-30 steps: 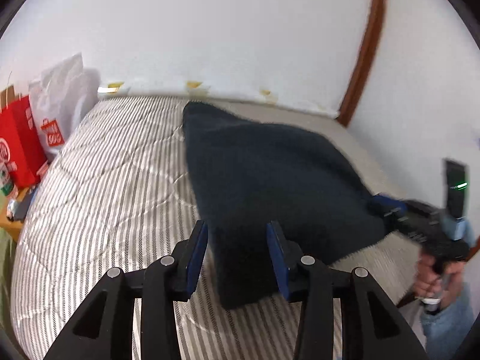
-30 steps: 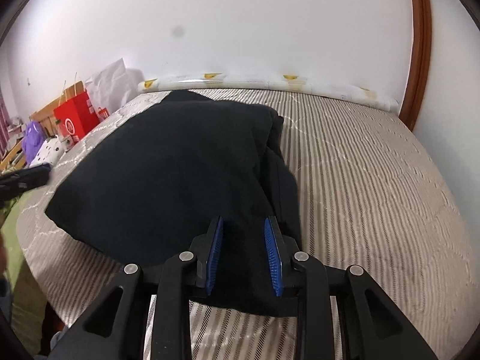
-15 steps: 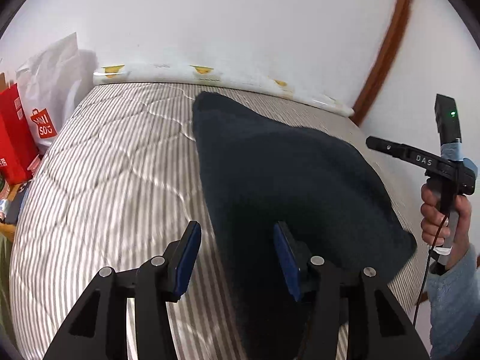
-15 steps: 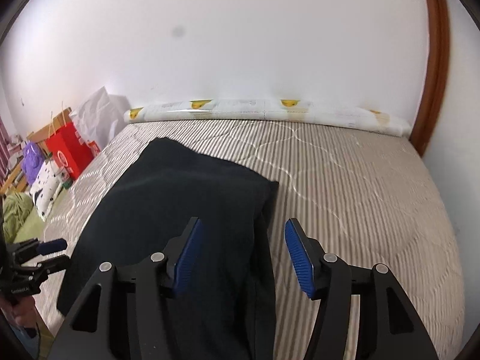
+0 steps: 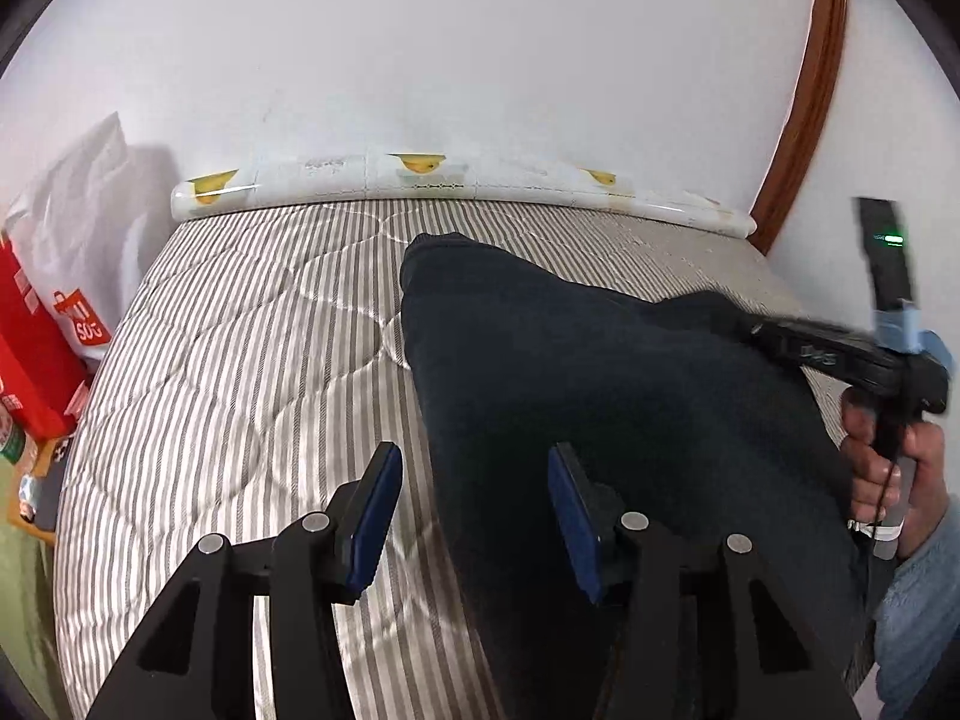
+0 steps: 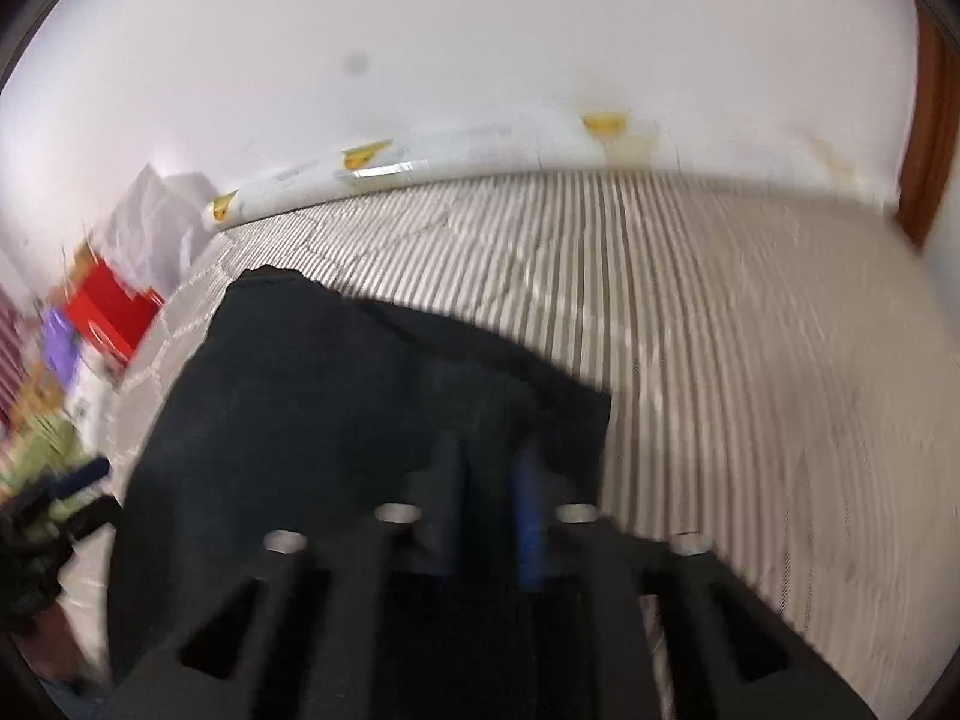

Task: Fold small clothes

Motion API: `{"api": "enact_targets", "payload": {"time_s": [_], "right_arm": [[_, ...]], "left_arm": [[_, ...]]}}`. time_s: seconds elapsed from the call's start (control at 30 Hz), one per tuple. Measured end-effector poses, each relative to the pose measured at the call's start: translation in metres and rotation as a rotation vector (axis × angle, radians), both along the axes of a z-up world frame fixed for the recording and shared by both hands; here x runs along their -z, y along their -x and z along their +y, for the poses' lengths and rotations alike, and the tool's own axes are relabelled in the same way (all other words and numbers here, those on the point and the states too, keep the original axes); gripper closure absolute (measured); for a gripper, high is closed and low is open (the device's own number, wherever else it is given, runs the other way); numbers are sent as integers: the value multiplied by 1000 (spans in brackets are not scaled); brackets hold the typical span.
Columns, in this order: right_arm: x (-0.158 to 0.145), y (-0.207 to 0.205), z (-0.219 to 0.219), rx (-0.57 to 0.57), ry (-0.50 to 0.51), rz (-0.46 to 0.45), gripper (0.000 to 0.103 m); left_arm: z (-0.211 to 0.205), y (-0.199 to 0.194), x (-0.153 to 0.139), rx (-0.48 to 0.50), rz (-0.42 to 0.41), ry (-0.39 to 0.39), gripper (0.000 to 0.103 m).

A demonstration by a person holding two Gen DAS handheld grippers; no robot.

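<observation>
On the striped mattress [image 5: 240, 396] a dark garment [image 5: 588, 396] lies right of centre. My left gripper [image 5: 471, 510] hovers half-open over its near-left edge, gripping nothing. My right gripper [image 6: 489, 498], angled downward in my right hand [image 5: 882, 456], has just been closing on the garment's right edge.

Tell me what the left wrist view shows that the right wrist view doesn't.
Left wrist only: the open left gripper over the garment's edge, and the hand holding the right gripper.

Right wrist only: the right gripper's jaws, just closed, nearly shut, apparently on garment cloth, though blurred; a purple item.

Both: garment, striped mattress, red bag, white wall.
</observation>
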State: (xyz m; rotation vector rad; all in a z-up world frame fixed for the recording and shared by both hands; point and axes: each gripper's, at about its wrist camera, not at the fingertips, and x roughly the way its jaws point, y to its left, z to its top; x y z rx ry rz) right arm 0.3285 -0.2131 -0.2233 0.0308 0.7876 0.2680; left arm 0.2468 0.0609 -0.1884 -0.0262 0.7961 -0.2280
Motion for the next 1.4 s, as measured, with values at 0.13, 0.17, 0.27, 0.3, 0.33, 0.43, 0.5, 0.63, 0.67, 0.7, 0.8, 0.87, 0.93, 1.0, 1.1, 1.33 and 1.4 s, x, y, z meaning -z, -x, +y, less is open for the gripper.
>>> {"api": "enact_targets", "payload": {"time_s": [0.13,0.17,0.27,0.3,0.33,0.43,0.5,0.63,0.67,0.7,0.8,0.87,0.93,1.0,1.1,1.33,1.4], "right_arm": [[-12,4,-15,15,-26,-120,95],[-8,-2,-18,27,-29,-95,95],[12,-16,-14,34,13,-25,94],[14,-16,-12,34,35,-22,94],[13,-15,-11,36,45,-26,93],[1,-6,-16,74,58,-43,89],[-10,6,-19,97,74,-80,88],[-27,28,-13,49,52,-127,85],[-28,32,-9,22,34,-130,83],[-28,36,-6,-4,22,-128,83],[-14,36,8,-50,59,-109,80],[0,29,11,-36,87,-66,80],[5,24,6,-17,70,-47,82],[6,20,3,16,98,-38,83],[12,13,5,42,146,-27,83],[19,5,0,76,158,-17,83],[20,5,-1,78,148,-14,83]], "left_arm": [[-3,-8,2,6,3,2,55],[-4,-10,3,8,5,2,55],[-7,-11,7,9,11,0,55],[-7,-12,8,8,13,-1,55],[-7,-12,8,6,13,-1,55],[-4,-11,6,2,6,18,55],[-4,-13,4,8,5,29,55],[-8,-24,10,14,22,20,53],[-9,-26,12,13,28,21,52],[-9,-28,14,12,34,19,52],[-11,-35,22,8,44,-3,48],[-12,-40,25,2,30,-20,47],[-11,-46,27,3,27,-19,47],[-12,-56,29,-4,31,-20,47],[-13,-71,32,-15,25,-36,47],[-7,-105,38,-77,27,-33,49],[-7,-112,39,-83,27,-36,49]]}}
